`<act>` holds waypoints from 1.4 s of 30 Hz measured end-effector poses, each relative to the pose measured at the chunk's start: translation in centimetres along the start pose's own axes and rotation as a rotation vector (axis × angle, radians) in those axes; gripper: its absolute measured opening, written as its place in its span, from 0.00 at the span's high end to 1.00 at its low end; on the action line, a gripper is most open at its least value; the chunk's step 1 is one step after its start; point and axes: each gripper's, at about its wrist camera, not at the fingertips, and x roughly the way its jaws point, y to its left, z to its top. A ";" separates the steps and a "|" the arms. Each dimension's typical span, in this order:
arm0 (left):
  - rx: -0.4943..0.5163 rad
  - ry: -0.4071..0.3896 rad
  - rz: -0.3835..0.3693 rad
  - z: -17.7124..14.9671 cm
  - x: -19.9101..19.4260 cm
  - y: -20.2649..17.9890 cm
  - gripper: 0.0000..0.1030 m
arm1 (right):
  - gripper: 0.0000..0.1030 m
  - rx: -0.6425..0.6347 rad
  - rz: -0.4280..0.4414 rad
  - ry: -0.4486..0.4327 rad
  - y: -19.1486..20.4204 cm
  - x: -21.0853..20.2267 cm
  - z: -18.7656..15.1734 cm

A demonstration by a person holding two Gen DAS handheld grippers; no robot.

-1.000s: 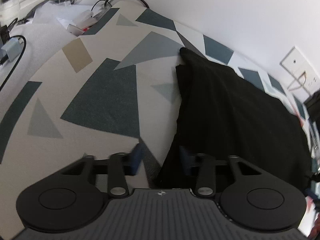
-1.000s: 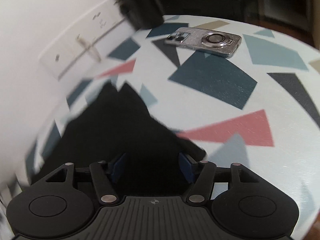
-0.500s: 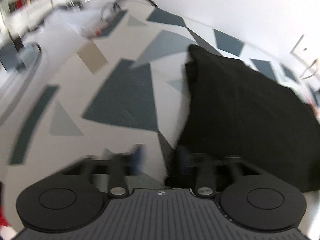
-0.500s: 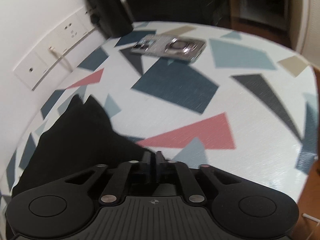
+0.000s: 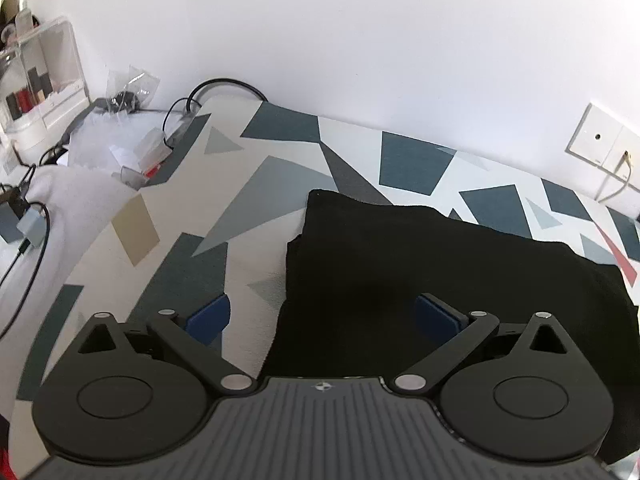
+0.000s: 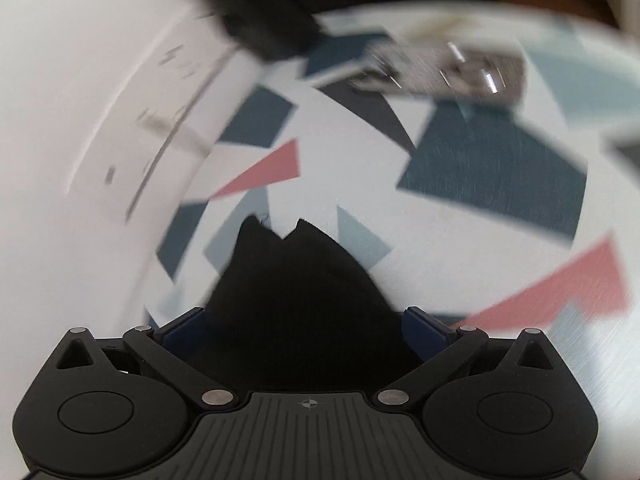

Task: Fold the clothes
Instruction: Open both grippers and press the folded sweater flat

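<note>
A folded black garment lies flat on the patterned tablecloth. My left gripper is open wide above the garment's near left edge, with its left blue pad over the cloth and its right pad over the garment. In the right wrist view, which is blurred by motion, the garment's pointed end lies between the fingers of my open right gripper. Neither gripper holds anything.
Cables, plastic bags and a white organiser sit at the table's far left. Wall sockets are at the right. A silver phone and a dark bottle stand beyond the garment in the right view.
Both grippers opened wide; the right one was shut half a second ago. The left gripper swung to face the wall, and the right view is now swinging.
</note>
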 end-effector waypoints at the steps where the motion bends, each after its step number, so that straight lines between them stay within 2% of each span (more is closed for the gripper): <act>1: 0.008 0.000 0.017 -0.2 0.1 0.3 0.01 | 0.01 0.108 0.025 0.024 -0.7 0.2 0.6; 2: 0.003 0.007 0.031 -0.3 0.3 0.8 0.01 | 0.01 0.217 0.050 0.047 -1.3 0.4 1.1; 4: -0.022 0.029 0.056 -0.5 0.9 2.0 0.01 | 0.01 0.321 0.101 0.113 -2.4 0.7 2.0; 6: -0.045 0.053 0.076 -0.8 1.5 3.0 0.01 | 0.01 0.279 0.095 0.173 -2.5 0.8 2.8; 9: -0.062 0.075 0.083 -1.3 2.2 3.5 0.01 | 0.01 0.083 0.054 0.134 -1.9 0.0 3.8; 13: -0.010 0.076 0.043 -2.7 3.0 2.1 0.01 | 0.01 -0.288 0.003 0.068 -0.7 0.1 3.1; 15: 0.004 0.083 0.006 -3.1 3.7 1.5 0.01 | 0.01 -0.384 0.001 0.070 -0.9 0.4 2.2; 18: 0.002 0.093 0.000 -3.3 4.5 0.9 0.01 | 0.01 -0.533 -0.020 0.034 -1.0 0.6 0.2; 22: 0.062 0.081 -0.003 -3.2 5.0 0.2 0.01 | 0.01 -0.788 -0.041 -0.013 -0.1 1.1 -2.5; 24: 0.079 0.090 -0.008 -3.0 5.3 0.1 0.01 | 0.01 -0.850 -0.046 -0.011 0.3 1.7 -3.1; 27: 0.080 0.110 -0.017 -2.8 5.9 0.0 0.00 | 0.01 -0.877 -0.092 0.005 0.4 2.9 -3.0; 31: 0.070 0.135 -0.055 -2.2 6.8 -0.1 0.00 | 0.01 -0.916 -0.102 -0.007 0.6 3.6 -3.4; 36: 0.105 0.136 -0.080 -1.6 7.4 -0.5 0.00 | 0.01 -0.980 -0.079 -0.012 1.1 4.3 -4.3; 39: 0.108 0.124 -0.083 -1.7 7.4 -0.5 0.00 | 0.01 -0.949 -0.031 0.007 1.7 4.4 -4.3; 42: 0.111 0.117 -0.090 -1.9 7.3 -0.4 0.00 | 0.01 -0.968 -0.045 0.007 2.2 4.7 -4.8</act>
